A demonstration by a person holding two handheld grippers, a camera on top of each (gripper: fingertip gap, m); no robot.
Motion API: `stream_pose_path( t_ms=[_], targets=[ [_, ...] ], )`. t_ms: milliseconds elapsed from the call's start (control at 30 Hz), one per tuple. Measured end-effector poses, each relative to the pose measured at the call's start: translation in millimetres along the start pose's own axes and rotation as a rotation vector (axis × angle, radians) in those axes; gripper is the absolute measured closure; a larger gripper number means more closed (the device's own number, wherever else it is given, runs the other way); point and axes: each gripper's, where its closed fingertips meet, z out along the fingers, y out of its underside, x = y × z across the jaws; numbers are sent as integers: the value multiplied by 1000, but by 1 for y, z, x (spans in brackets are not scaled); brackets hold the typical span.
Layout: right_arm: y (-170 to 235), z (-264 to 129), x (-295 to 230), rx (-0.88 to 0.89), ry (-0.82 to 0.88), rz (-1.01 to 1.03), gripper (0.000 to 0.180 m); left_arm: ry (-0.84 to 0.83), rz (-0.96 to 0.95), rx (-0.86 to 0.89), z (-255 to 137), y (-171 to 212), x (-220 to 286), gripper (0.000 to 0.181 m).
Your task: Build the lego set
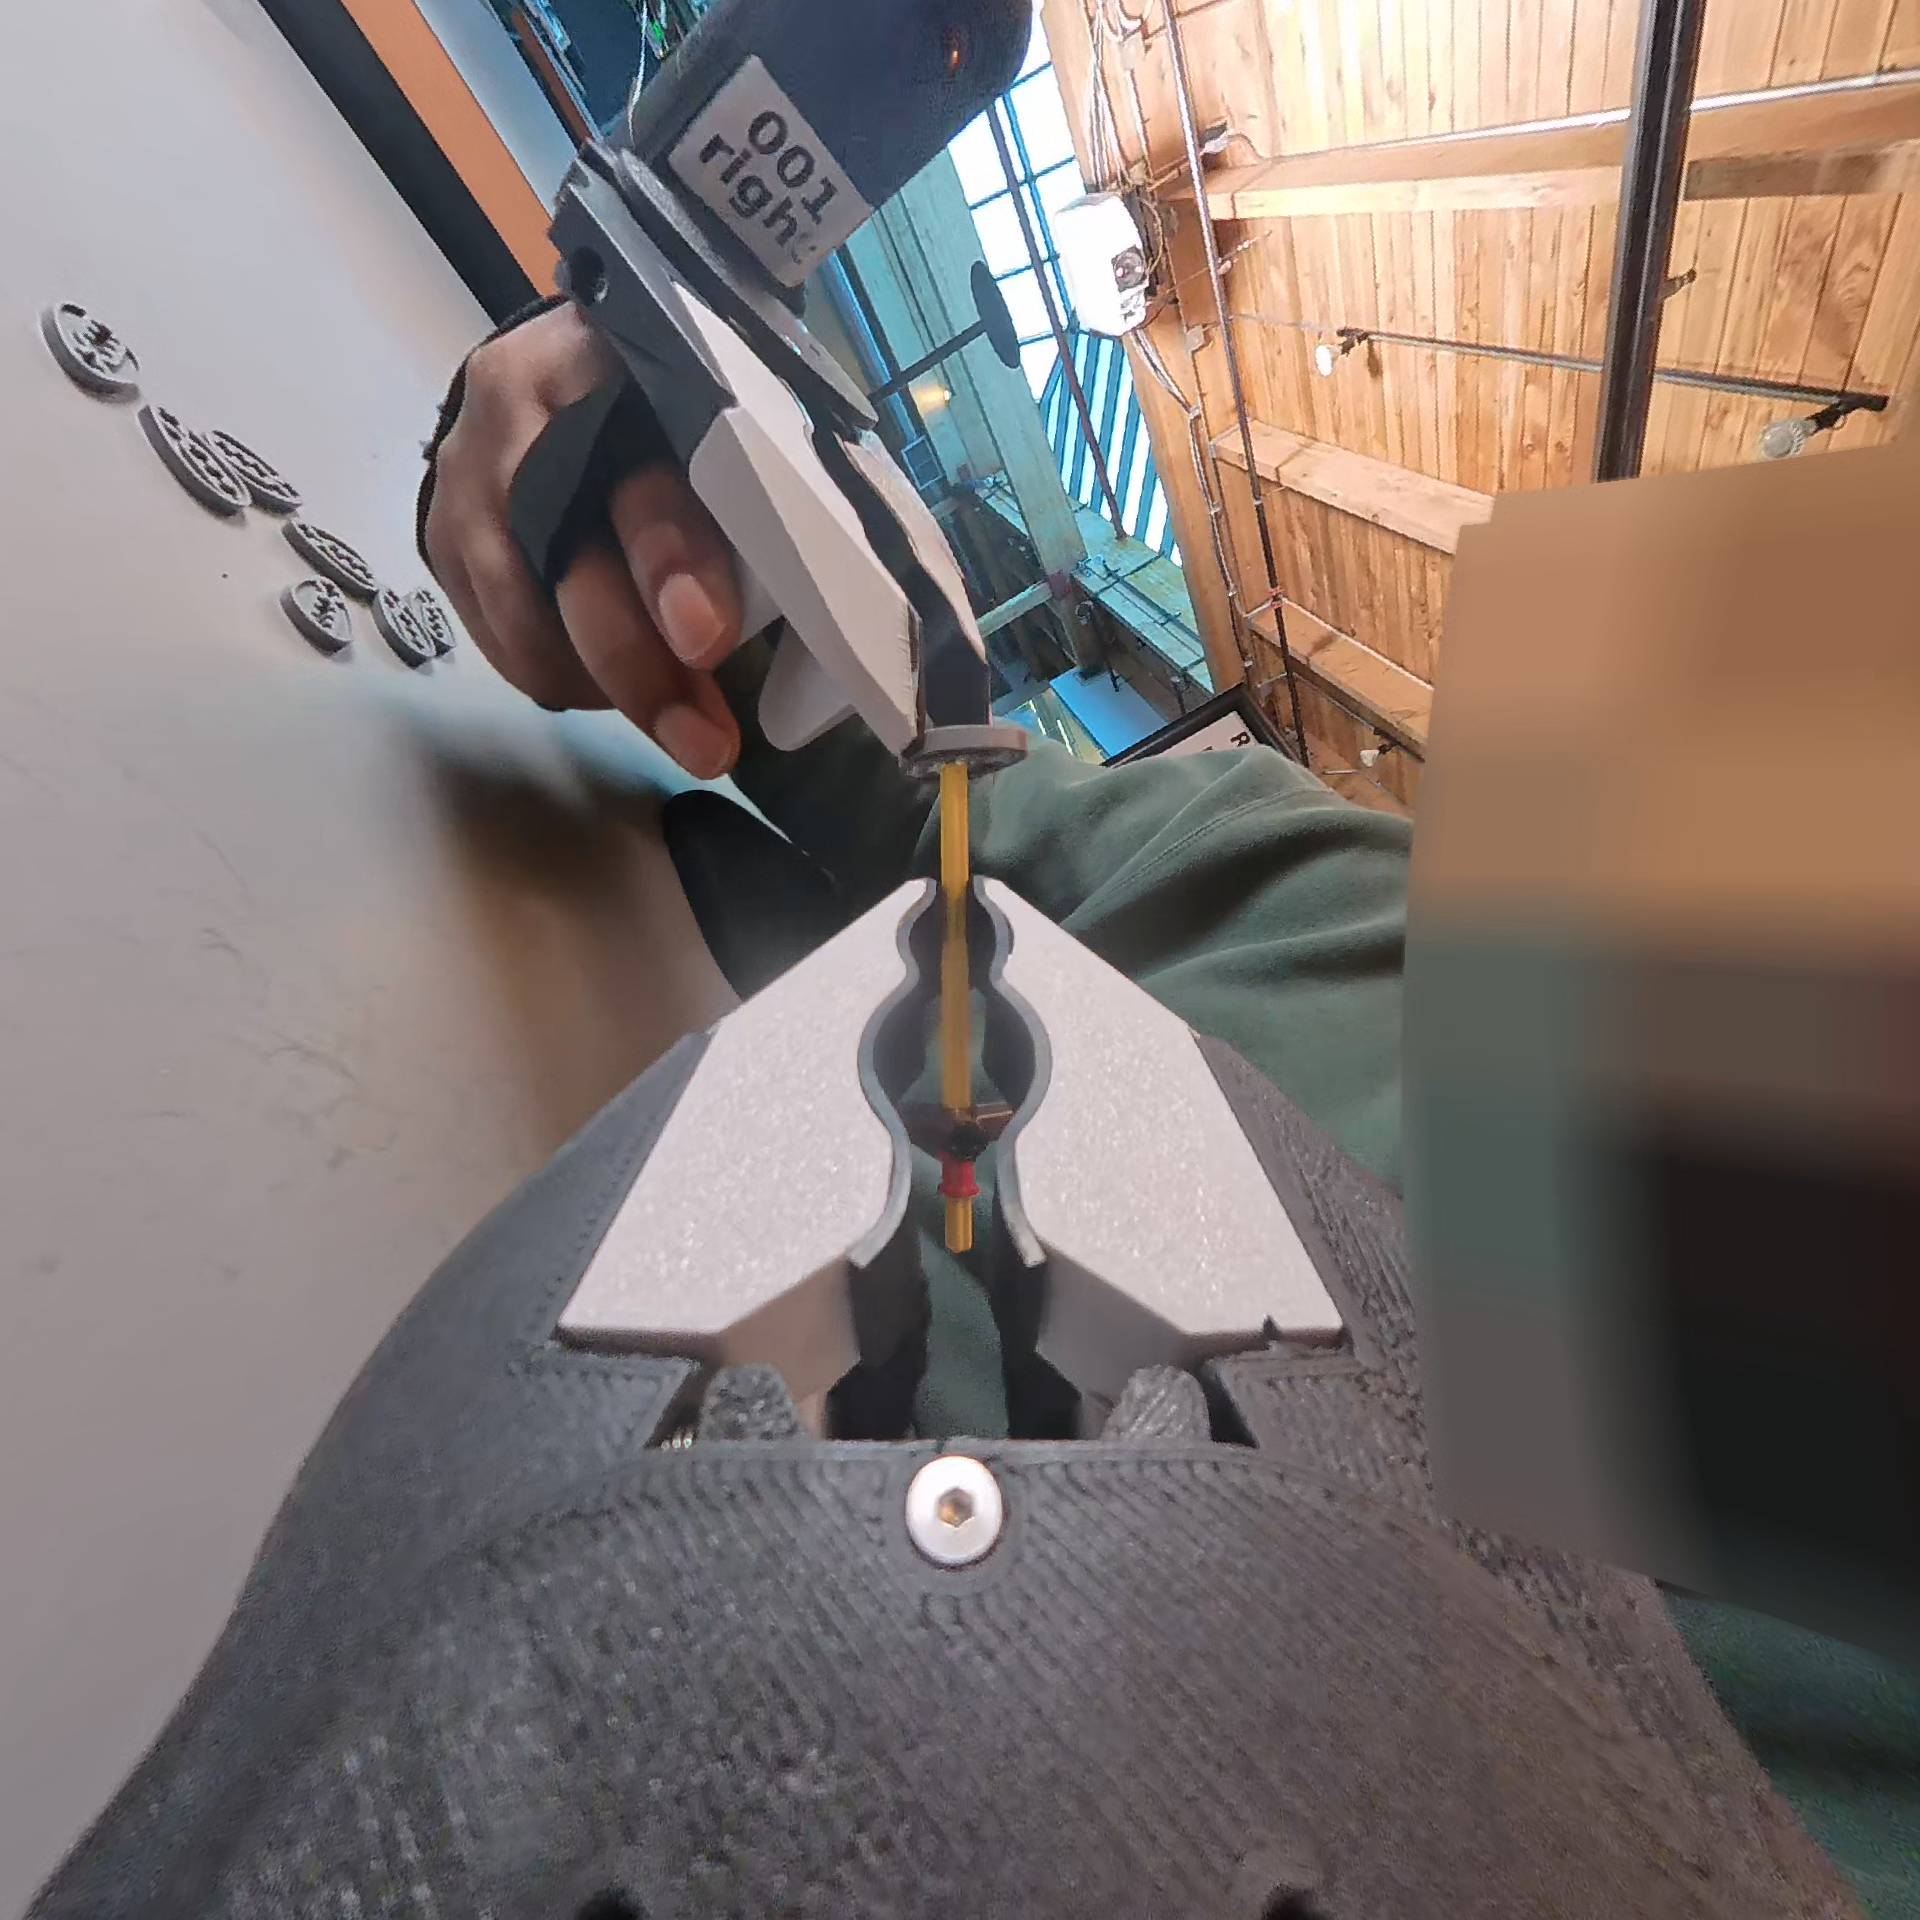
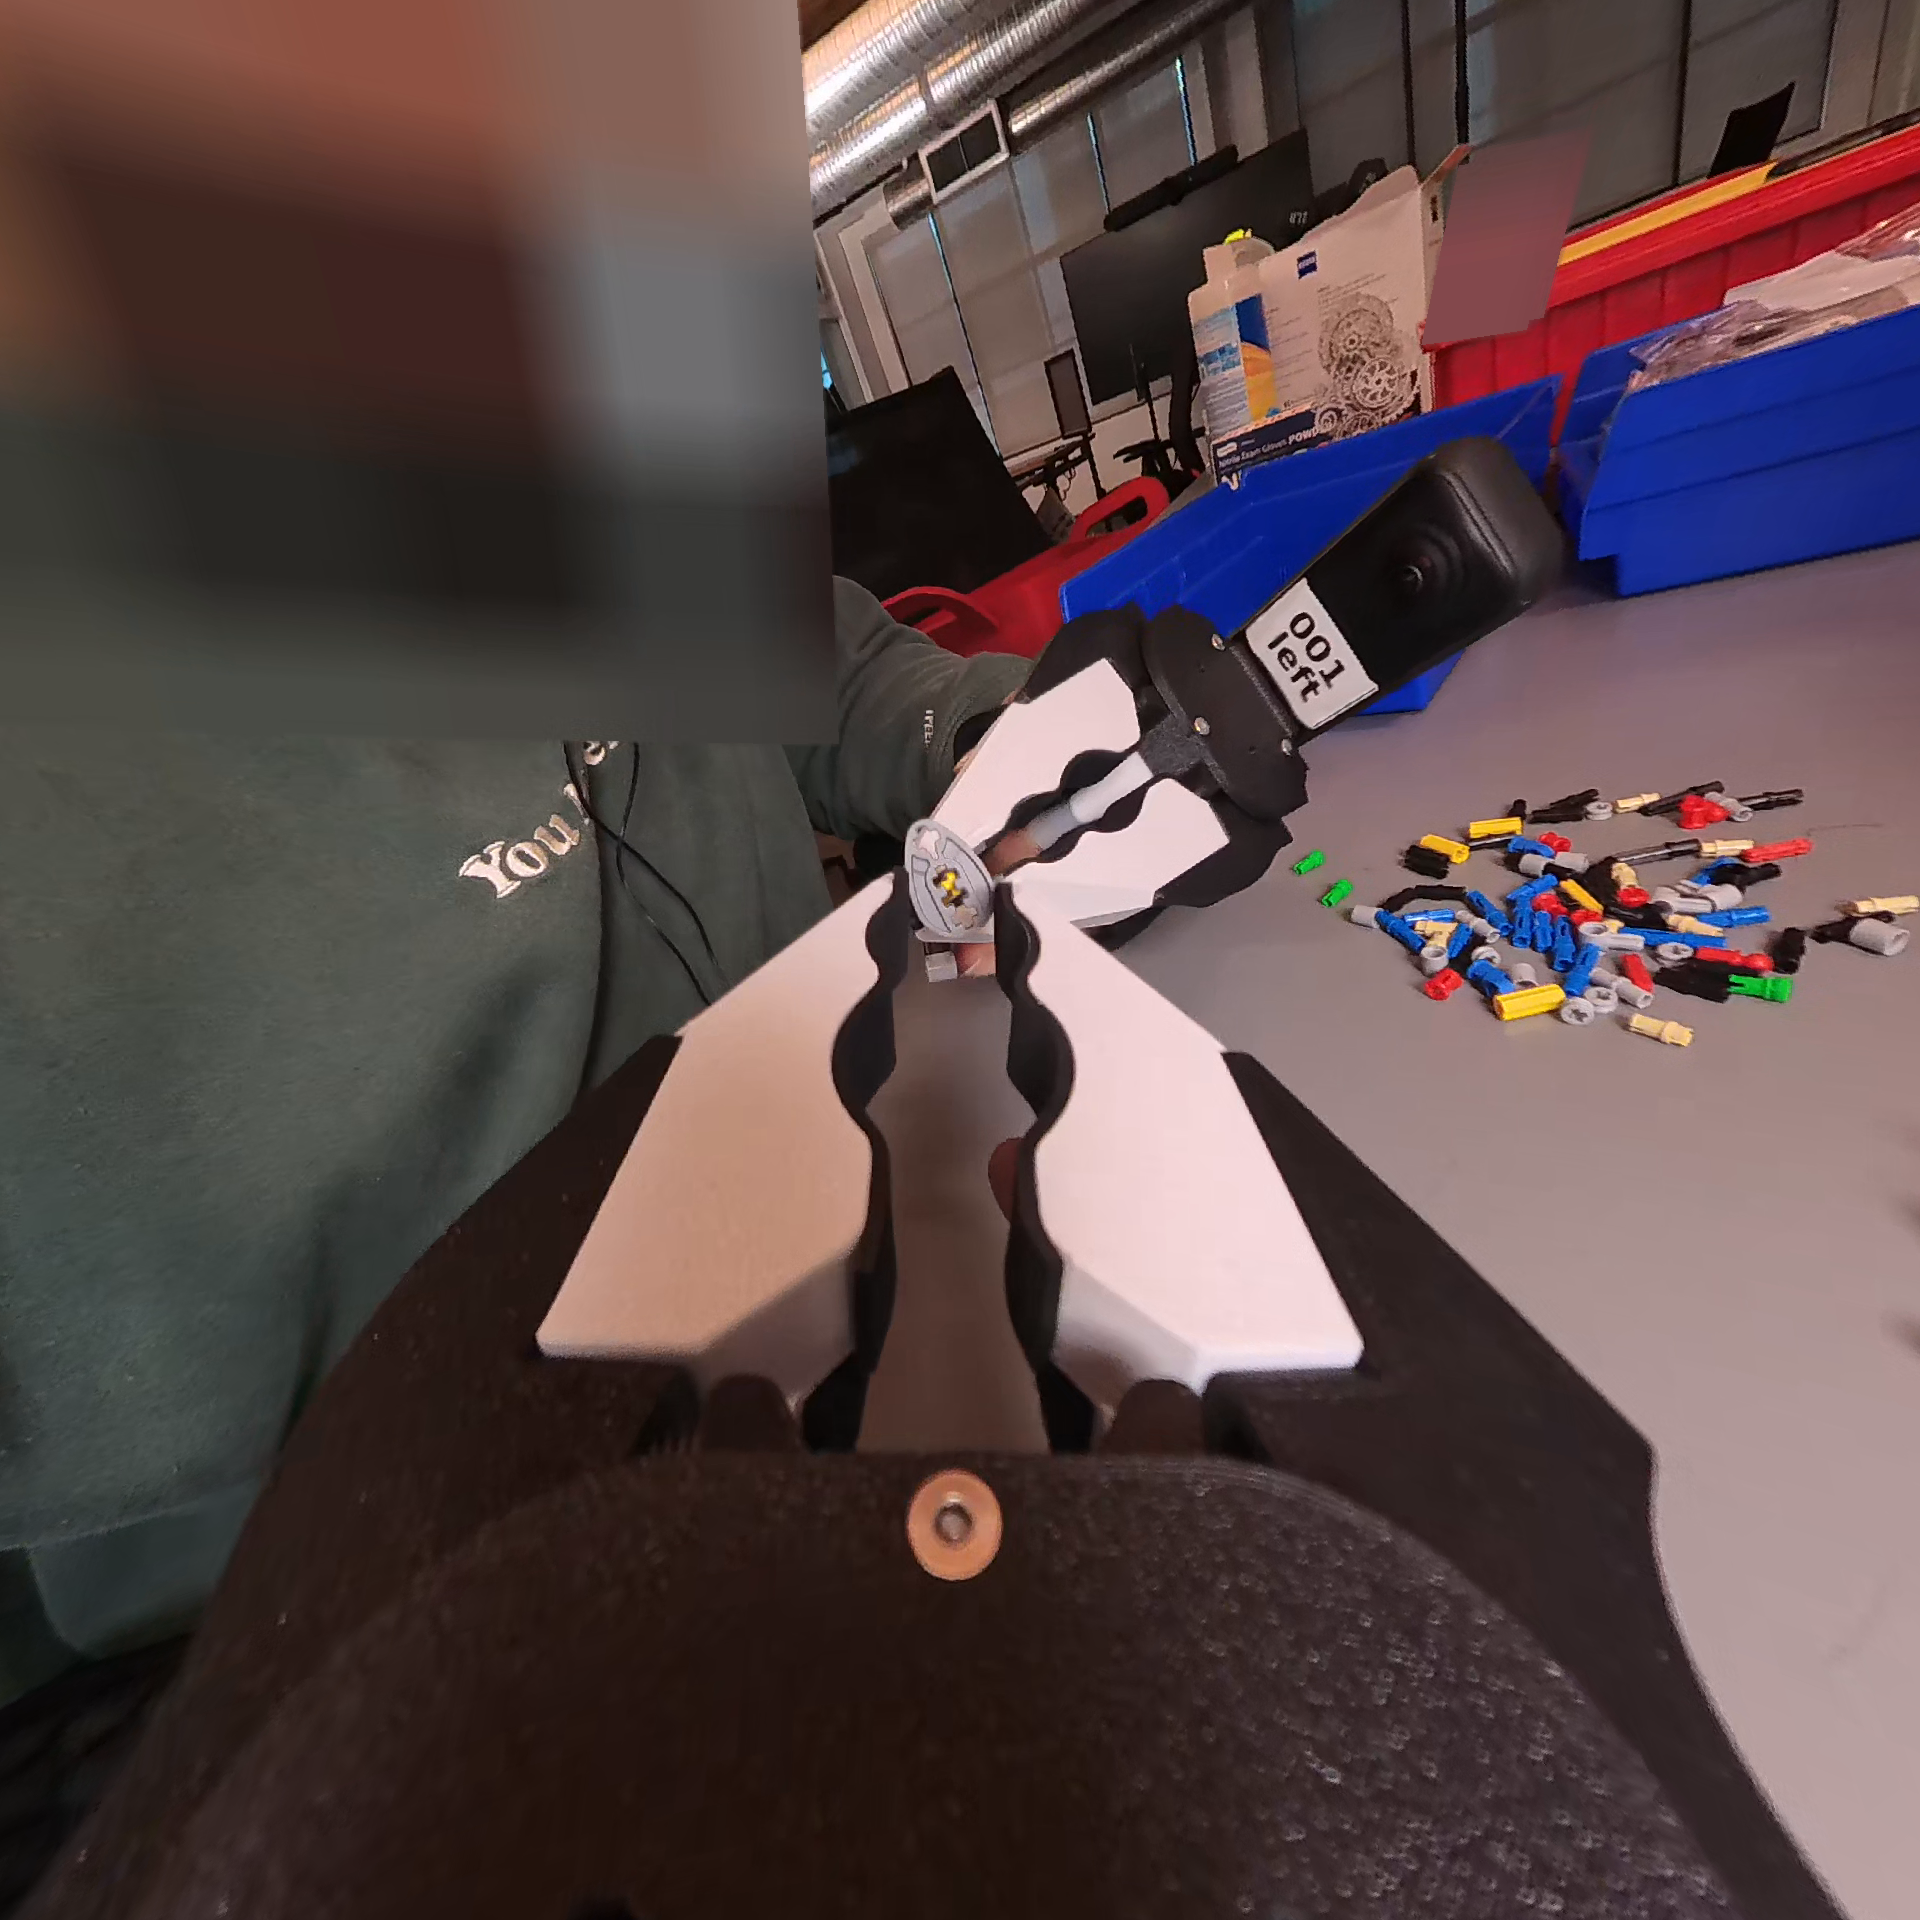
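Observation:
My left gripper (image 1: 956,902) is shut on a thin yellow axle (image 1: 953,831) that sticks out past its fingertips. A red bush (image 1: 958,1184) and a small dark piece (image 1: 961,1122) sit on the axle between the fingers. My right gripper (image 1: 940,717) is shut on a flat grey holed piece (image 1: 961,746) at the axle's far end. In the right wrist view, my right gripper (image 2: 945,920) pinches the grey piece (image 2: 930,883) at its tips. The yellow axle end (image 2: 948,883) shows in the piece's middle hole, with the left gripper (image 2: 987,844) just behind.
Several grey toothed discs (image 1: 218,473) lie on the grey table (image 1: 156,935). A pile of small coloured pins and connectors (image 2: 1590,925) lies to the right. Blue bins (image 2: 1745,457) and a red bin (image 2: 1662,281) stand at the back. A person in a green sweatshirt (image 2: 260,987) is close by. My two grippers' fingertips are within a few centimetres of each other.

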Motion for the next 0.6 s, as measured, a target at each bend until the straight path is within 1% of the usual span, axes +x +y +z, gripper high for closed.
stream_pose_path(
  t_ms=[367,600],
  targets=[
    [9,1,0,-109,0,-20,166,-19,3,-43,2,7,-4,179],
    [26,3,-6,-323,-22,-62,166,-35,-1,-122,6,22,-12,179]
  ],
)
